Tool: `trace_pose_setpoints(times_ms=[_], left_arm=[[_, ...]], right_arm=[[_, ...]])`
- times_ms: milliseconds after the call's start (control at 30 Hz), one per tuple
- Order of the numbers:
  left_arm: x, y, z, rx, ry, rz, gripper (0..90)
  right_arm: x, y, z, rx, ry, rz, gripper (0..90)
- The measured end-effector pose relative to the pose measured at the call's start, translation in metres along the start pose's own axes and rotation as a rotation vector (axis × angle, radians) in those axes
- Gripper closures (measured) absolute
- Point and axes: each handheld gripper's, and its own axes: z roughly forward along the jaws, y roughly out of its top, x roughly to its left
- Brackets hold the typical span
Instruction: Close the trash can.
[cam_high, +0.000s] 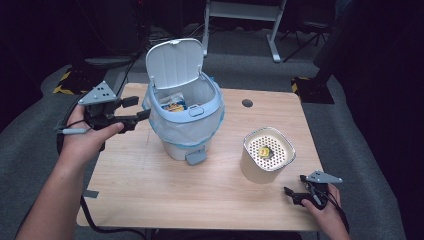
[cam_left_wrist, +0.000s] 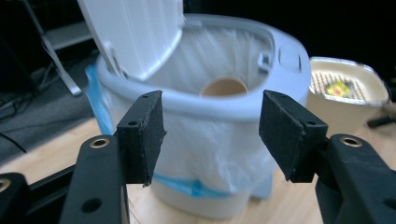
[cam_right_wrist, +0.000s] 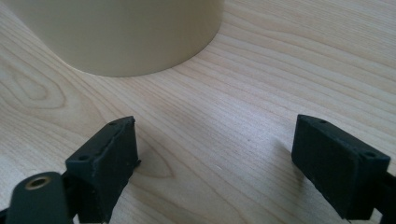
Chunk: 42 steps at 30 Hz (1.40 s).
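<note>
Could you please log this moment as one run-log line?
left gripper: open, empty, beside bin | bin lid: up | right gripper: open, empty, near beige canister

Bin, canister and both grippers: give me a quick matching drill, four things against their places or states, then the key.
Things:
1. bin lid
2. cardboard tube
3. beige canister
4. right gripper

States or places:
A. low at the table's near right corner, jaws open and empty
B. standing on the table right of the bin, perforated top
C. flipped up, open
D. inside the lined bin

Pairs: 1-C, 2-D, 3-B, 4-A
</note>
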Motion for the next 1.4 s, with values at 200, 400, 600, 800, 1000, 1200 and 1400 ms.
trace_pose_setpoints(times_ms=[200,400,600,800,1000,1200,1400], left_arm=[[0.015,0.018,0.002,-0.071,0.049,-0.027,41.8],[0.032,0.031,0.013,-0.069,0.046,-0.049,41.2],[0.046,0.039,0.025,-0.123,0.031,-0.101,41.3],[0.056,0.047,0.038,-0.166,0.025,-0.121,41.2],[0.061,0.052,0.054,-0.161,0.024,-0.119,40.6],[0.062,0.053,0.065,-0.152,0.023,-0.127,40.9],[0.055,0.056,0.066,-0.145,-0.042,-0.116,38.3]], right_arm=[[0.000,0.000,0.000,0.000,0.000,0.000,14.5],[0.000,0.000,0.000,0.000,0.001,0.000,14.5],[0.000,0.000,0.000,0.000,0.003,-0.001,14.5],[0.000,0.001,0.001,-0.001,0.006,-0.005,14.5],[0.000,0.001,0.001,0.001,0.008,-0.007,14.4],[0.000,0.001,0.001,0.001,0.008,-0.008,14.4],[0.000,0.001,0.001,0.001,0.008,-0.008,14.4]])
